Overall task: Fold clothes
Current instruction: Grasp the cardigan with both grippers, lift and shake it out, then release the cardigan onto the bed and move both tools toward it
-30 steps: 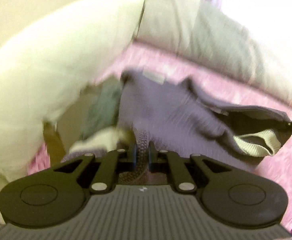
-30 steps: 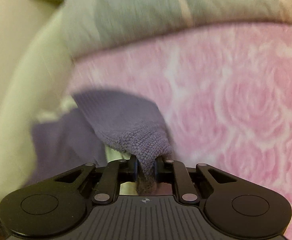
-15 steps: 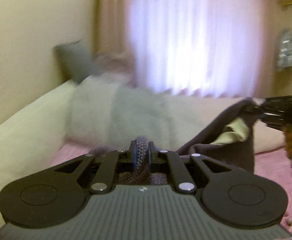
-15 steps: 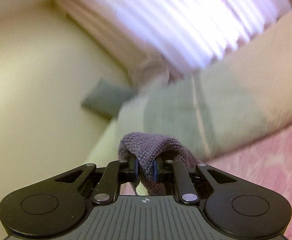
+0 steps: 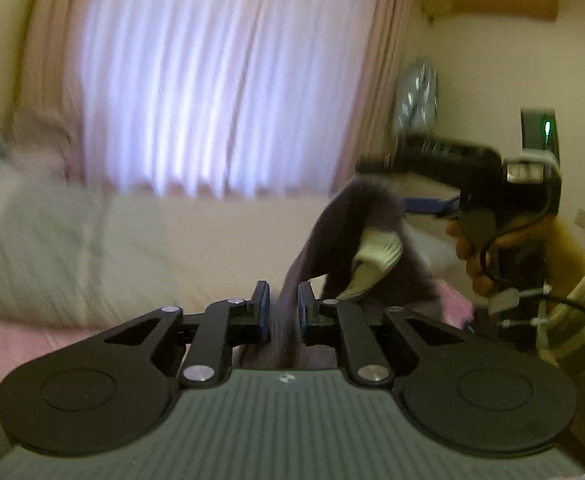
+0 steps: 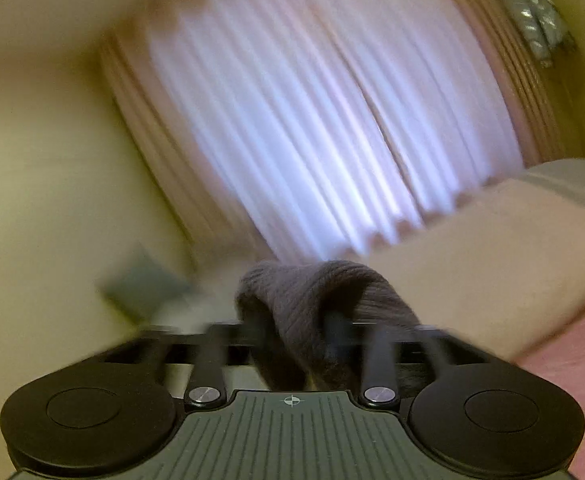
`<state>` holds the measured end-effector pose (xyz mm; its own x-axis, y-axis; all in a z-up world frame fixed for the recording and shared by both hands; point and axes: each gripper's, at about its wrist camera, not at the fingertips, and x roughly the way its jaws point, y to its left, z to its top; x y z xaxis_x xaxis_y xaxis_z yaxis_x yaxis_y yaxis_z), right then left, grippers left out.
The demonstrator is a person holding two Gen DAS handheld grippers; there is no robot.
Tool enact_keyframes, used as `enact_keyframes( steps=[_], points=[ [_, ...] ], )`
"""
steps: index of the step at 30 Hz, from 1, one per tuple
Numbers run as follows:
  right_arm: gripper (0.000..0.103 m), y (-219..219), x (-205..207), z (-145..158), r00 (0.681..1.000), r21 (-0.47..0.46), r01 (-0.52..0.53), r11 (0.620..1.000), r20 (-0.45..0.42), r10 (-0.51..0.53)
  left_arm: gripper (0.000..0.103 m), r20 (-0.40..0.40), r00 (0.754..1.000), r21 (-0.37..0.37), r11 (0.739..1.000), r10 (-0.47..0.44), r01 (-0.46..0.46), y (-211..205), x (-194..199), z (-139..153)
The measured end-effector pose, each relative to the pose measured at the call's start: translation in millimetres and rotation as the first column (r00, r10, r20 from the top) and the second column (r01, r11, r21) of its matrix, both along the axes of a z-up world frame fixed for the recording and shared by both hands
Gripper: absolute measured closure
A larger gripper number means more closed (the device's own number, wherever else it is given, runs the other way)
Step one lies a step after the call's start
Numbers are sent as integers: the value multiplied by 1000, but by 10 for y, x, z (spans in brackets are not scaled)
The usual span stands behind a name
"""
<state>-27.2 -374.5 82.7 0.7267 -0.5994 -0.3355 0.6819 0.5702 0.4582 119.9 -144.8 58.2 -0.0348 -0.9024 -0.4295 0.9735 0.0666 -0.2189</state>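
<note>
Curtains of pale pleated fabric (image 5: pixel 212 92) fill the background behind a bed with pink rose-patterned cover (image 6: pixel 572 360) and a beige-and-grey folded blanket (image 5: pixel 92 248). Dark purple knitted garment with cream ribbed cuff (image 5: pixel 356 240) hangs in the air, stretched between both tools. Left gripper (image 5: pixel 280 310): jaws slightly parted, garment passing between them; grip cannot be confirmed. Right gripper (image 6: pixel 296 328): motion-blurred, jaws apparently clenched on a bunched fold of the garment.
</note>
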Motion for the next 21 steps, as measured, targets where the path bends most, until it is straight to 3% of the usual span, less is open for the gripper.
enact_keyframes(
  steps=[2, 5, 7, 10, 13, 14, 18, 21],
  points=[
    [8, -37, -237, -87, 997, 19, 36, 999, -71, -34, 80, -29, 1000, 56, 998, -8, 10, -33, -248, -114],
    [8, -85, -610, -363, 984, 127, 100, 987, -160, -79, 76, -40, 999, 207, 978, 32, -23, -20, -465, -390],
    [8, -33, -862, -595, 971, 197, 143, 970, -220, -98, 76, -37, 997, 337, 940, 68, -51, 43, -528, -609],
    [8, 333, -1257, -927, 939, 256, 215, 942, -320, -128, 76, -25, 996, 504, 862, 85, -61, 165, -536, -944],
    [8, 930, -1671, -1237, 902, 286, 301, 909, -394, -175, 76, 19, 1000, 607, 794, 22, -29, 234, -524, -1220],
    [8, 1146, -1792, -1343, 889, 299, 334, 894, -414, -194, 76, 44, 999, 620, 784, -24, -9, 257, -562, -1252],
    [8, 2047, -2041, -1648, 844, 367, 447, 816, -474, -249, 70, 119, 983, 590, 806, -141, 44, 464, -635, -1210],
    [8, 2571, -2011, -1774, 831, 388, 454, 802, -508, -225, 66, 137, 976, 584, 810, -168, 57, 645, -607, -1172]
  ],
)
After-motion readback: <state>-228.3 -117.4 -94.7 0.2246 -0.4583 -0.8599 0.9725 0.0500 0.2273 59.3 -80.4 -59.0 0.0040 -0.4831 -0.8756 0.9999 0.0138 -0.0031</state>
